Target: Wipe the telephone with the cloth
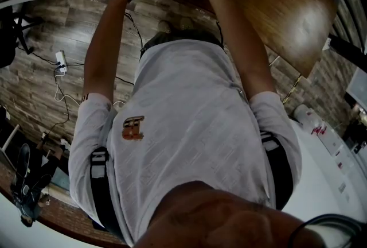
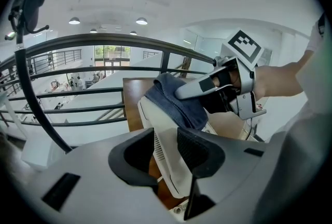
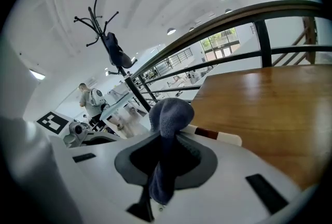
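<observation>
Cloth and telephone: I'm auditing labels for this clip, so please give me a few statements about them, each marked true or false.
1. The right tool is shut on the cloth. True.
2. The cloth is white. False: it is blue.
3. The left tool grips the telephone between its jaws. True.
4. The cloth lies apart from the telephone. False: it rests against the telephone's far end, above the wooden table.
</observation>
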Demonstrator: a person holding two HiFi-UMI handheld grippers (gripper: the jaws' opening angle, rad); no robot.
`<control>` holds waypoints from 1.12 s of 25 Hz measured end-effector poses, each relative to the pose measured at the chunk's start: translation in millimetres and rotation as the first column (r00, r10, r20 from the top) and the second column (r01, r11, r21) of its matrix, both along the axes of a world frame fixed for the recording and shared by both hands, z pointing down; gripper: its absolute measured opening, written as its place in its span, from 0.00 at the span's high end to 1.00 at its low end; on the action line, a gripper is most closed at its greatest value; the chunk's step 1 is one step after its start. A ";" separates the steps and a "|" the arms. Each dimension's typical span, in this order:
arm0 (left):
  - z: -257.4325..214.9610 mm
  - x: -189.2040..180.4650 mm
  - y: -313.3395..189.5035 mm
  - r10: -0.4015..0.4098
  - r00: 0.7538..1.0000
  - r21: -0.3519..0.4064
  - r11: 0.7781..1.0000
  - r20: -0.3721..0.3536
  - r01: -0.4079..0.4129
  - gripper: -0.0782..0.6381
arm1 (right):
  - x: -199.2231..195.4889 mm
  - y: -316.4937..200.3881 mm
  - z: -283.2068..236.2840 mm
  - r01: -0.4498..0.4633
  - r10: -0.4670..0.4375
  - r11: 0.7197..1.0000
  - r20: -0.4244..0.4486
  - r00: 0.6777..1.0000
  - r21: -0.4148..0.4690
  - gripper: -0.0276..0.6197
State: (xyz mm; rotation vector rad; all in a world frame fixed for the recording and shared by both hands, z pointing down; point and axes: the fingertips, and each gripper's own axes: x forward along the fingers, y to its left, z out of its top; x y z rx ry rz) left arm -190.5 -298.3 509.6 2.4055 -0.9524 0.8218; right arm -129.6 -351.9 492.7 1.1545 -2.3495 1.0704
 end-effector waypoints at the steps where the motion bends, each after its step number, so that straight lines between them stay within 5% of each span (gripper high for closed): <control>1: 0.3 -1.5 -1.1 -0.001 1.000 0.000 1.000 -0.002 0.001 0.70 | 3.2 -0.5 2.9 -0.003 0.003 1.000 -0.016 1.000 -0.003 0.85; 8: 3.6 -1.4 -1.1 -0.003 1.000 0.008 1.000 -0.013 0.003 0.70 | 59.4 0.7 20.0 -0.083 0.083 0.997 -0.102 0.991 0.010 0.85; 15: 3.0 -1.5 -1.3 -0.005 1.000 0.014 1.000 -0.025 0.006 0.70 | 92.1 18.1 11.1 -0.120 0.122 0.992 -0.098 0.988 0.025 0.85; 22: 1.7 0.9 1.5 -0.004 1.000 0.015 1.000 -0.027 0.004 0.70 | 43.1 46.3 -37.0 -0.037 0.032 0.996 0.078 0.996 0.075 0.85; 28: 2.6 9.2 8.4 0.002 0.999 0.016 1.000 -0.032 -0.002 0.70 | 0.5 62.1 -31.1 -0.005 0.007 1.000 0.237 0.971 -0.009 0.85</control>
